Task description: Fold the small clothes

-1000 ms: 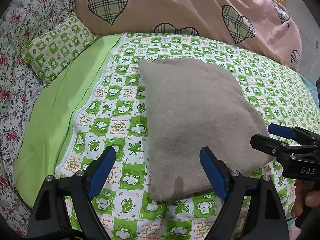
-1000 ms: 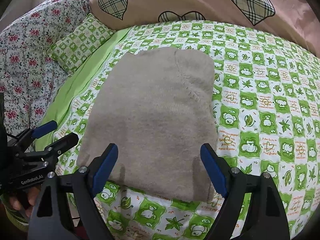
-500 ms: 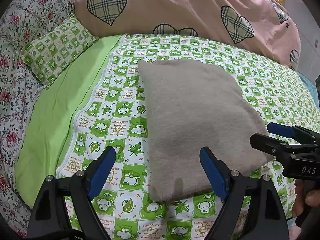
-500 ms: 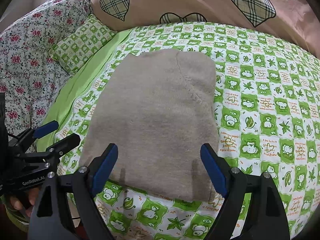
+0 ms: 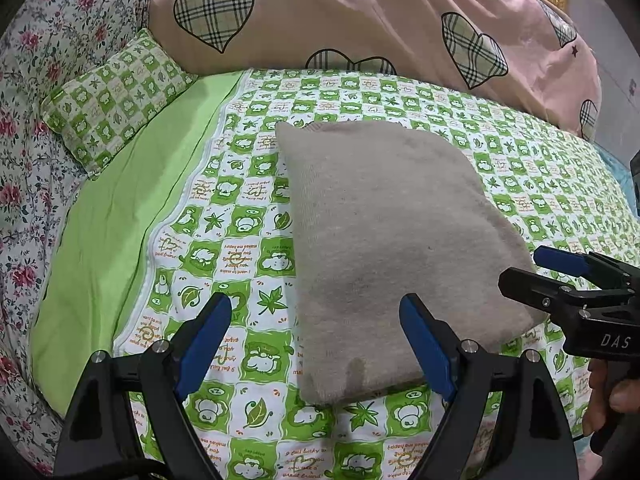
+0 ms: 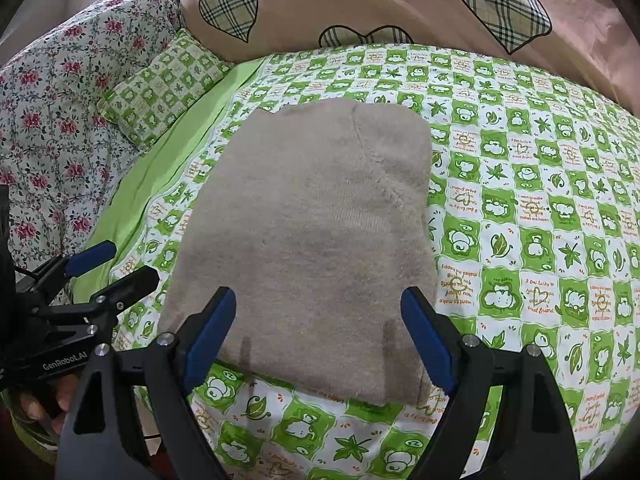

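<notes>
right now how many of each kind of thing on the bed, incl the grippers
folded beige knit garment: 1
small green checked pillow: 1
pink quilt with plaid hearts: 1
floral quilt: 1
hand-held grippers, both open: 2, left hand-held gripper and right hand-held gripper
total: 6

You have a bed (image 5: 248, 240) under green checked sheet. Folded beige garment (image 5: 392, 232) lies flat at centre; small matching pillow (image 5: 116, 96) at 10 o'clock; pink heart duvet (image 5: 360, 20) at 12.

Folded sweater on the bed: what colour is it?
The folded sweater is plain beige-grey knit, no pattern; it shows best in the right wrist view.
</notes>
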{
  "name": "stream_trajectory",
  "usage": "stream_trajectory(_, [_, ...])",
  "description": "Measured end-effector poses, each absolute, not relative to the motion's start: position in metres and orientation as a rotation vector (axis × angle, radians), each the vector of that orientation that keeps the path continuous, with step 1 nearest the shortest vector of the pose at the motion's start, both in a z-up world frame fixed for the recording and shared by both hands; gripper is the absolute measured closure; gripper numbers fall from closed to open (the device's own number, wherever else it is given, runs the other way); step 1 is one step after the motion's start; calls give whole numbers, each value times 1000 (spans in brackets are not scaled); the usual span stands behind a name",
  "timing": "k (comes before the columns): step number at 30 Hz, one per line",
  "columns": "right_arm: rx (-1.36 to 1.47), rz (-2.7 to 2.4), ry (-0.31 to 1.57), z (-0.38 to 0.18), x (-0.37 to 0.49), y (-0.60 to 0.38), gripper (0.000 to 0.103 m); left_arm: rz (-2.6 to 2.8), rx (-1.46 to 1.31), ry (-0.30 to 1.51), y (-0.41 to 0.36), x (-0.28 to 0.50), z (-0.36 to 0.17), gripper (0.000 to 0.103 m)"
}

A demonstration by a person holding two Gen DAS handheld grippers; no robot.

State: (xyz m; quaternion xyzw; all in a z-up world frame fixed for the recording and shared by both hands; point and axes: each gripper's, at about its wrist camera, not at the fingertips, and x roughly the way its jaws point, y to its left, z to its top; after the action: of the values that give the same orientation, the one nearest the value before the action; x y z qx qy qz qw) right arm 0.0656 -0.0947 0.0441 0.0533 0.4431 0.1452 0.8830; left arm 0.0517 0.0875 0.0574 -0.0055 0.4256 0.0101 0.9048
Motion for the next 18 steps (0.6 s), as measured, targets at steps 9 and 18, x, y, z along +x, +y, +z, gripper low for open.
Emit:
stream_trajectory(9, [113,303,922,44,67,-96,18,19,-9,878,86,52,58,17])
stream_trajectory(18, [113,303,922,44,67,-96,18,18,-10,880,86,52,58,17])
